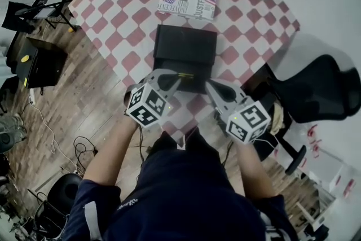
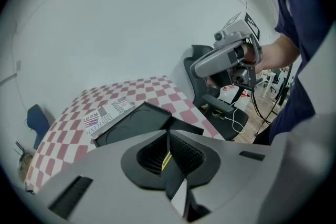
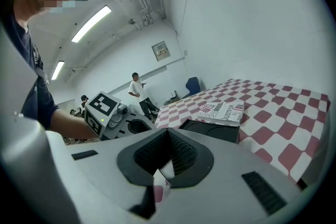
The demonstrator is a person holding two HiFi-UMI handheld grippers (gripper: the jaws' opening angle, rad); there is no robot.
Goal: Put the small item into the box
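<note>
Left gripper view: we read the left gripper [image 2: 167,152] as clenched on a thin yellow item [image 2: 165,159], only a sliver showing between the pads. Head view puts that sliver at the near rim of the black box [image 1: 186,45], which lies open in the middle of the checkered table [image 1: 118,14]. The right gripper [image 1: 210,86] is closed with nothing between its jaws, and its tip sits just right of the left one.

Risks as we judge them:
- So little of the item shows that it may twist or slip before it is over the box.
- If it is let go this close to the near rim, it could land on the cloth or fall off the near table edge under both grippers.
- The two tips are close enough to knock together.
- A nudge may slide the box far, into the printed carton [image 1: 187,1] just beyond it.

Room: bare cloth lies left and right of the box. An office chair [image 1: 324,90] stands off the right corner.
</note>
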